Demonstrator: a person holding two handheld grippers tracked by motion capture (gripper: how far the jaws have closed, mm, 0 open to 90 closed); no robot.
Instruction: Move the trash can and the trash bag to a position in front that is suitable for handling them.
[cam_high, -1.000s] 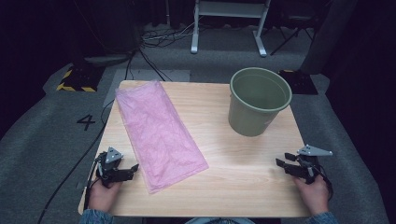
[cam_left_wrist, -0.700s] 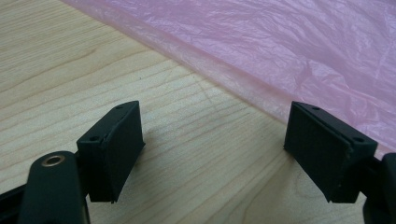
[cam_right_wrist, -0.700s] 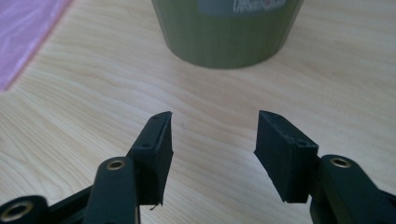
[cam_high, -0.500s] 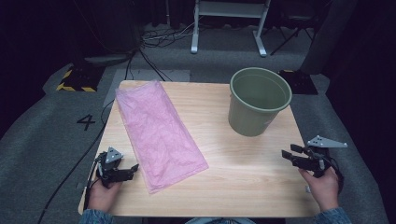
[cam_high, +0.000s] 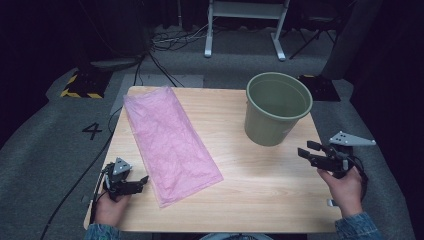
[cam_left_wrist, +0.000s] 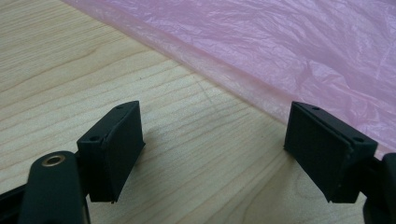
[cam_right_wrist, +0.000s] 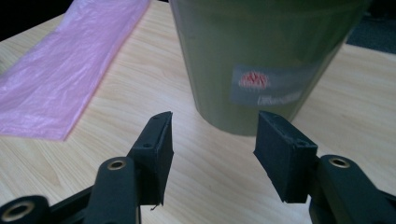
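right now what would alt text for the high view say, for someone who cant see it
A pink plastic bag lies flat and slanted on a wooden table, with a green bucket standing upright at the far right. A person's hands hold two claws near the front corners: the left claw beside the bag's near end, the right claw open, raised near the bucket.

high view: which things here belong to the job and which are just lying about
Part of the job:
- thin pink plastic bag, flat on the wooden table
- round green plastic bucket
- left tongs, right tongs

Lying about:
- white metal stand
- black floor cables
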